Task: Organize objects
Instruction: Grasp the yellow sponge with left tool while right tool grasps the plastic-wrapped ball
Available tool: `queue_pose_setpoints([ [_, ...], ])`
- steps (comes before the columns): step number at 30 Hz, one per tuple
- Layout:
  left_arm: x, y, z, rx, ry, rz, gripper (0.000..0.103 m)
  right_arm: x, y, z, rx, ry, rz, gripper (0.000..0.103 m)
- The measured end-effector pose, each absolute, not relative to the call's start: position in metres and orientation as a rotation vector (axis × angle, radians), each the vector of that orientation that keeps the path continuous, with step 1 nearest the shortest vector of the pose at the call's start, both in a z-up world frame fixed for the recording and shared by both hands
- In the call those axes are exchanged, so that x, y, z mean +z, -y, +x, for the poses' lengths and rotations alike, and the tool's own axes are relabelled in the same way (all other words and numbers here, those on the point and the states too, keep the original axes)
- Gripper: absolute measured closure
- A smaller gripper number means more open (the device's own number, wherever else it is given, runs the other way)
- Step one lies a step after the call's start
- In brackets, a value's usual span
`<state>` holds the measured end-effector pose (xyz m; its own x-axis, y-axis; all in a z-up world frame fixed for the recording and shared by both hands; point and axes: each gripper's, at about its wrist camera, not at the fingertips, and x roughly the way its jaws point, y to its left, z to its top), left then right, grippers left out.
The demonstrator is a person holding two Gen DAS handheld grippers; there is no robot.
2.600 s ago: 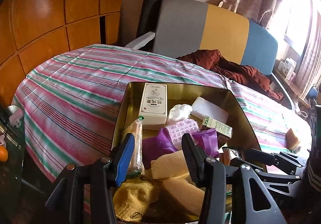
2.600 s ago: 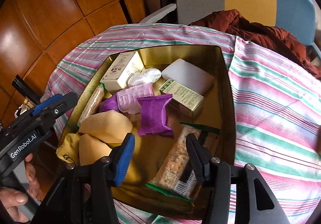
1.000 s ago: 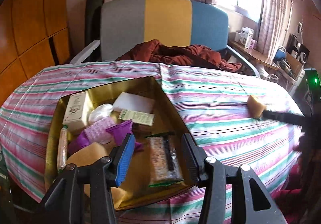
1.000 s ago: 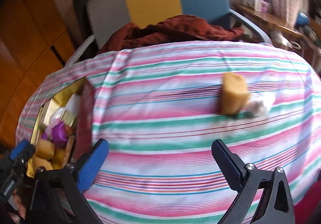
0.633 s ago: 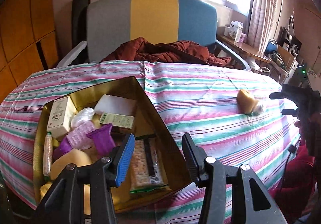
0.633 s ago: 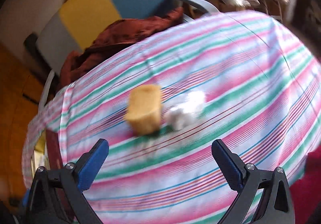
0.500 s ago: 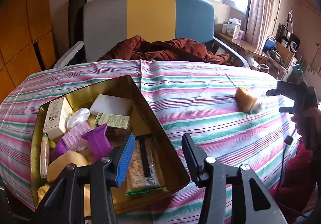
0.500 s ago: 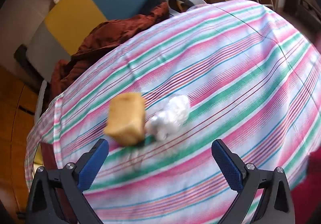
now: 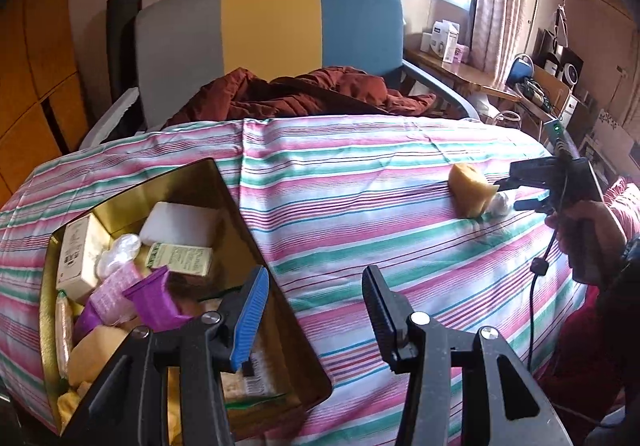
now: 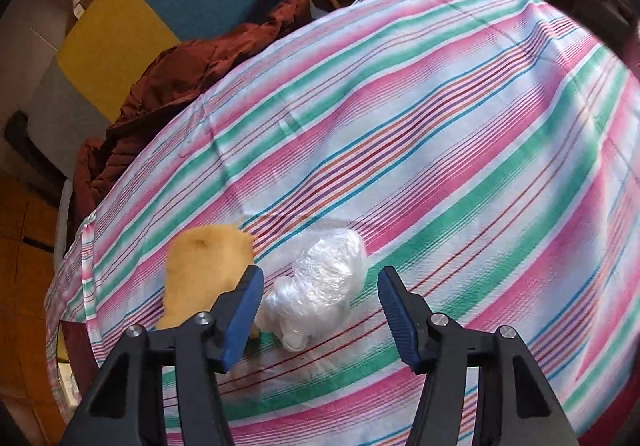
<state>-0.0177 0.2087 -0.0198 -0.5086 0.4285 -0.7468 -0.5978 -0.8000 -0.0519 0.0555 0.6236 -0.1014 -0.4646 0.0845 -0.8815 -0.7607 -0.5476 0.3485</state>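
Note:
A crumpled clear plastic wad (image 10: pixel 332 258) lies on the striped tablecloth (image 10: pixel 440 134), touching a yellow sponge block (image 10: pixel 204 274) on its left. My right gripper (image 10: pixel 320 278) straddles the wad, its jaws closing; the pads do not press on it. In the left wrist view the same gripper (image 9: pixel 506 194) reaches the wad (image 9: pixel 500 204) and the sponge (image 9: pixel 468 192) at the table's right. My left gripper (image 9: pixel 316 278) hovers open and empty over the right rim of the gold tin (image 9: pixel 120 198), which holds boxes, a purple pouch (image 9: pixel 154 300) and crackers.
A grey, yellow and blue chair (image 9: pixel 272 22) with a rust-red garment (image 9: pixel 300 94) stands behind the table. A person's hand (image 9: pixel 588 222) holds the right gripper, its cable hanging. Wood panels line the left; a cluttered shelf (image 9: pixel 460 62) sits by the window.
The right gripper travelled from the tin across the table, came down over the wad and narrowed its jaws around it. The left gripper drifted right, staying equally wide.

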Motion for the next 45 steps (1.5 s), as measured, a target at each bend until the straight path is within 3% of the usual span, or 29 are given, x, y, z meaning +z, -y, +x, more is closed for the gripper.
queue_pose_setpoints([
  [2, -0.02, -0.217, -0.02, 2.281, -0.286, -1.052, 0.054, -0.106, -0.622, 0.049, 2.063, -1.017, -1.213, 0.043],
  [6, -0.021, -0.24, -0.023, 2.24, -0.28, -1.053, 0.054, -0.101, -0.613, 0.045, 2.094, -0.905, -1.244, 0.064],
  [16, -0.038, -0.329, -0.038, 2.071, -0.306, -1.094, 0.054, -0.078, -0.617, 0.062, 2.047, -0.665, -1.22, 0.064],
  [24, -0.051, -0.41, -0.047, 1.923, -0.31, -1.101, 0.054, -0.083, -0.633, 0.071, 1.991, -0.705, -1.238, 0.064],
  [27, -0.054, -0.441, -0.047, 1.873, -0.338, -1.082, 0.047, -0.084, -0.638, 0.074, 1.988, -0.733, -1.227, 0.063],
  [33, -0.077, -0.493, -0.058, 1.842, -0.415, -1.117, 0.046, -0.086, -0.645, 0.081, 1.973, -0.771, -1.223, 0.062],
  [45, -0.102, -0.524, -0.065, 1.807, -0.434, -1.151, 0.042, -0.098, -0.65, 0.079, 1.93, -0.732, -1.282, 0.062],
])
